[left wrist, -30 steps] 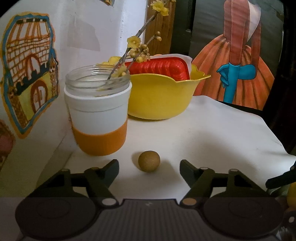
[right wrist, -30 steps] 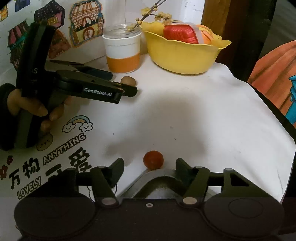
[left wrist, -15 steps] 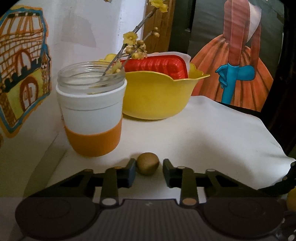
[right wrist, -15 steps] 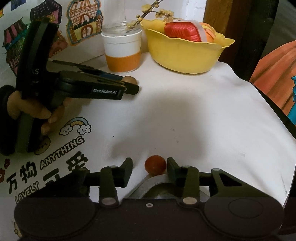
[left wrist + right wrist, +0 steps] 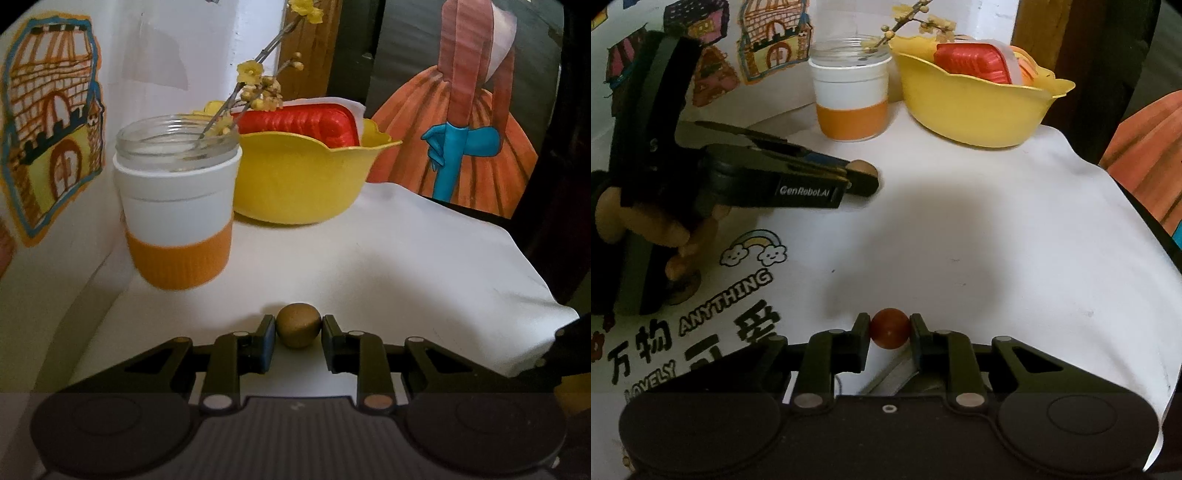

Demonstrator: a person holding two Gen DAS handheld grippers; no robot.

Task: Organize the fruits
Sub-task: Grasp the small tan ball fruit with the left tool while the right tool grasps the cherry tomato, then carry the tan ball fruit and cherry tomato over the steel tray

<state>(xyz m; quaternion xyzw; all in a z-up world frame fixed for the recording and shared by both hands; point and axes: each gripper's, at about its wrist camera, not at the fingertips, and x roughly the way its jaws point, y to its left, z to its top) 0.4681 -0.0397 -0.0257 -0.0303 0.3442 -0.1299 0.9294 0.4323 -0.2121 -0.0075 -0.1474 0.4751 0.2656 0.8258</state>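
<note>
Kiwi [image 5: 298,325] sits pinched in my left tool [image 5: 298,328], cherry tomato [image 5: 889,328] in my right tool [image 5: 889,330]; both light, soft, best squeezed gently across the middle.

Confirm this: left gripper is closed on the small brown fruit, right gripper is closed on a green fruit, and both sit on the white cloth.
Not quite. The right gripper holds a red fruit, not green, as the right wrist view shows. The left gripper is indeed closed on the brown fruit, over the white cloth.
</note>
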